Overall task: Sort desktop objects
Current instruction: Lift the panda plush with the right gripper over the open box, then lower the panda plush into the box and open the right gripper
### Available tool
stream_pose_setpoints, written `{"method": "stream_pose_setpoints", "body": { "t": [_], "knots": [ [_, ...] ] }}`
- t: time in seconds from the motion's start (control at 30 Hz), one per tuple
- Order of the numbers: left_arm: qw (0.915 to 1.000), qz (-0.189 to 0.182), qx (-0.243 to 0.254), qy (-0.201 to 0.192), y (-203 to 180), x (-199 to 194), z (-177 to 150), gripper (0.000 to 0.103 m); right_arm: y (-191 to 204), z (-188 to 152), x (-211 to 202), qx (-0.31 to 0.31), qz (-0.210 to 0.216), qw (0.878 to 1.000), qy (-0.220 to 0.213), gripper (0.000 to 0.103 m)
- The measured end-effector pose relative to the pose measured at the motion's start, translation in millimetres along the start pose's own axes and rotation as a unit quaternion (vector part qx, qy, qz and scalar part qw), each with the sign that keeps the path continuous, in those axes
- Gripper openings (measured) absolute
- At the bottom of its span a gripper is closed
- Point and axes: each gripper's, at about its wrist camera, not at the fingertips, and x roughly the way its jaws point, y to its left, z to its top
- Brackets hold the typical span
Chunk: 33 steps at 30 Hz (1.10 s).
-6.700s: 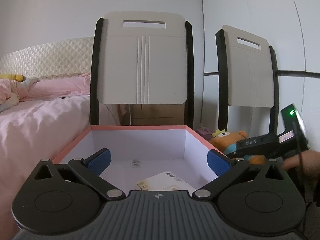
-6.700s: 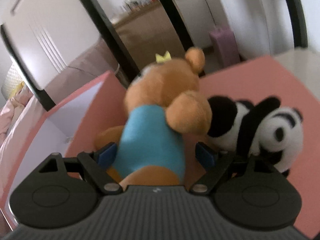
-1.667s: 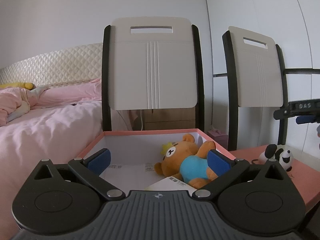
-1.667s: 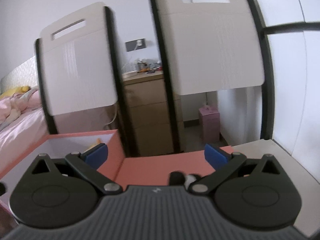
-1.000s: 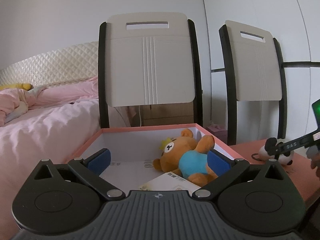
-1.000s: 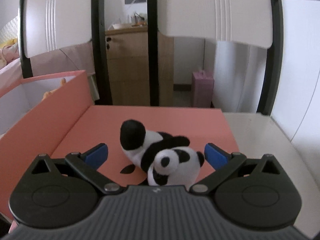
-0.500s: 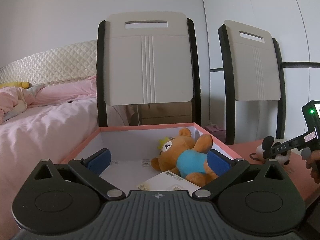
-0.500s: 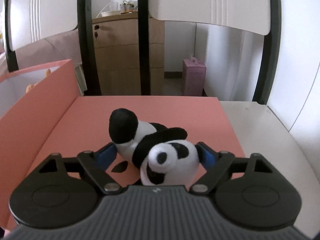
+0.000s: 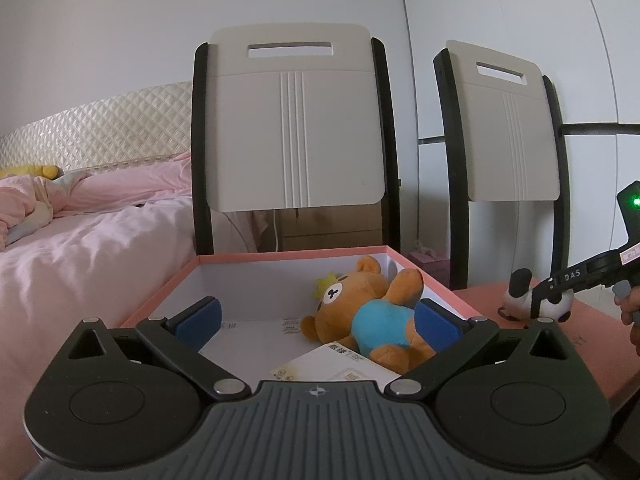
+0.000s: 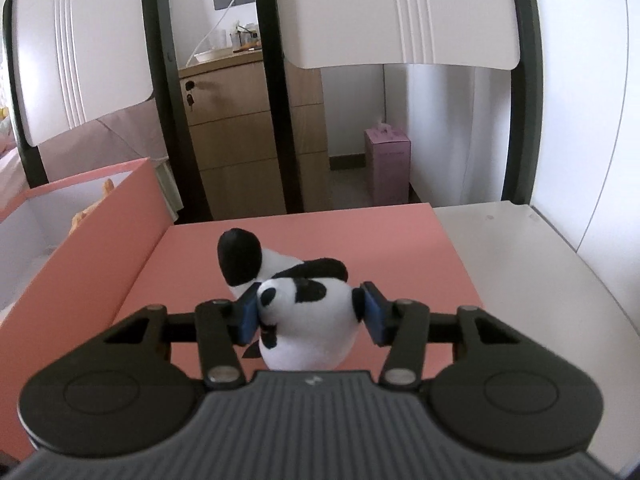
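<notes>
A black-and-white plush panda lies on the flat pink lid. My right gripper is shut on the panda's head, blue pads pressing both sides. The panda and the right gripper also show at the right of the left wrist view. A brown plush bear in a blue shirt lies inside the open pink box, partly on a white card. My left gripper is open and empty above the box's near side.
Two white chair backs stand behind the box. A bed with pink bedding is at the left. A wooden drawer cabinet and a small pink box stand on the floor beyond. A white tabletop lies right of the lid.
My right gripper has come down over the panda and closed its fingers from wide open onto the panda's head. The left gripper has barely moved.
</notes>
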Motion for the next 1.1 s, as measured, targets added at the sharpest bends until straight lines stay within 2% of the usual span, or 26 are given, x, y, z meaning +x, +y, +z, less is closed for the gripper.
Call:
{"method": "stream_pose_setpoints", "body": {
  "t": [0.4, 0.6, 0.9, 0.97, 1.1],
  "knots": [
    [1.0000, 0.001, 0.002, 0.001, -0.1, 2.5, -0.3, 0.103, 2.7, 12.6, -35.1, 0.019, 0.026, 0.997, -0.064, 0.052],
    [1.0000, 0.003, 0.005, 0.001, -0.3, 4.5, -0.9, 0.103, 22.8, 23.8, -48.7, 0.024, 0.056, 0.994, -0.090, 0.052],
    [0.9997, 0.024, 0.000, -0.007, 11.5, 1.9, 4.3, 0.103, 106.0, 46.8, -63.2, -0.002, 0.149, 0.981, -0.126, 0.052],
    [0.9993, 0.034, -0.007, -0.012, 18.0, 0.6, 7.1, 0.103, 127.6, 52.3, -60.2, -0.018, 0.167, 0.978, -0.126, 0.052],
    [0.9980, 0.057, -0.013, -0.023, 34.1, -3.1, 12.1, 0.103, 175.6, 65.4, -44.3, -0.050, 0.208, 0.972, -0.097, 0.052]
  ]
}}
